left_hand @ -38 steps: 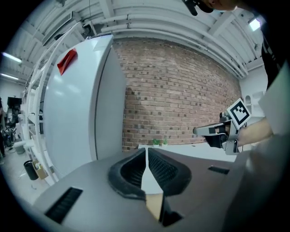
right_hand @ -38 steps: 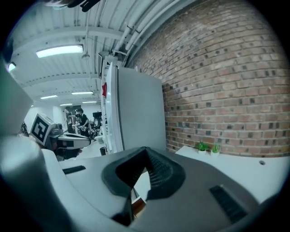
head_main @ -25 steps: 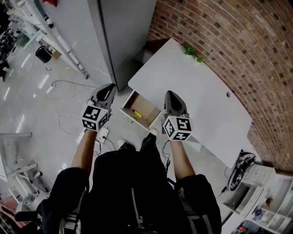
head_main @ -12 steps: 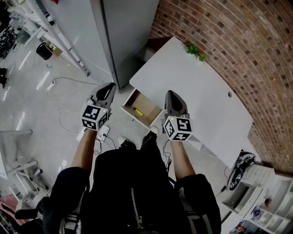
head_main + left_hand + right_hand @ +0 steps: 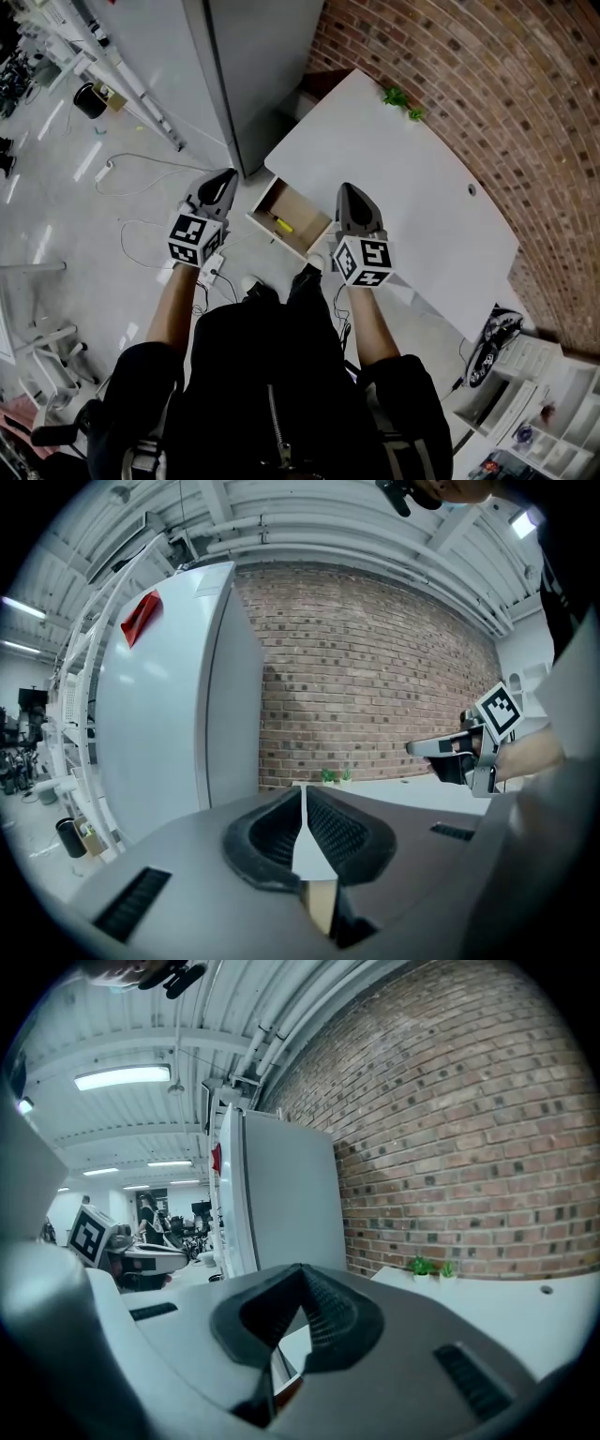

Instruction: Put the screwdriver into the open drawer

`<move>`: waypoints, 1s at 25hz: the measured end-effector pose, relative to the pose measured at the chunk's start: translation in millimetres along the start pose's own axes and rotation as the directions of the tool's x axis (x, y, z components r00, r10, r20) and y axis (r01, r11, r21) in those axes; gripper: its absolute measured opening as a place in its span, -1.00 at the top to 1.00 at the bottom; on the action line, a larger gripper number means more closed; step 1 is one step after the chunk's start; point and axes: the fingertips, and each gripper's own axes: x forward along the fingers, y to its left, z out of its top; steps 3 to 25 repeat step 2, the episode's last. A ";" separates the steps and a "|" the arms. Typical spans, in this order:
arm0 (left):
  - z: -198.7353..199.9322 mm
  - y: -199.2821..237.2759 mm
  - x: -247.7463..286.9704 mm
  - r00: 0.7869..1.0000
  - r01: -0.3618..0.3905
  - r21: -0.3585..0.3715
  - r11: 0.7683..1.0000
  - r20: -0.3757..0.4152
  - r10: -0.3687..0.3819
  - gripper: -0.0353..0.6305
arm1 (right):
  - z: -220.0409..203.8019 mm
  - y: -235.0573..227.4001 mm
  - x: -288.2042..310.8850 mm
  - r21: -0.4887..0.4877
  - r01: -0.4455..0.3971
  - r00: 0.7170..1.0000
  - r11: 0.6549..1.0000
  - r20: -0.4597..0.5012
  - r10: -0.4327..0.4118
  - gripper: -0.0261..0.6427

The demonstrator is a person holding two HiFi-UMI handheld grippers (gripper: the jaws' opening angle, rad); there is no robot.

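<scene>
hovering on either side of the open drawer [image 5: 302,223], the left gripper [image 5: 225,178] and right gripper [image 5: 349,190] are both sitting pinched shut on nothing. the screwdriver [image 5: 279,224] is lying inside the drawer, so the placing is looking done; next is probably just backing away from the drawer.

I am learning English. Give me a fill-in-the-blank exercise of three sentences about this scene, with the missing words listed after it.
1. The yellow screwdriver lies inside the open ____.
2. The wall behind the white table is built of ____.
3. The jaws of the right gripper are ____, with nothing between them.

Missing words: drawer; brick; shut.
</scene>
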 end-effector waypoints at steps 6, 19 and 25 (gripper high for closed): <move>-0.2 0.7 0.3 1.000 -0.003 0.003 1.000 0.010 0.003 0.79 | -1.2 0.1 0.0 0.005 -0.002 1.000 1.000 -0.002 0.002 0.90; -0.2 0.7 0.3 1.000 -0.003 0.003 1.000 0.010 0.003 0.79 | -1.2 0.1 0.0 0.005 -0.002 1.000 1.000 -0.002 0.002 0.90; -0.2 0.7 0.3 1.000 -0.003 0.003 1.000 0.010 0.003 0.79 | -1.2 0.1 0.0 0.005 -0.002 1.000 1.000 -0.002 0.002 0.90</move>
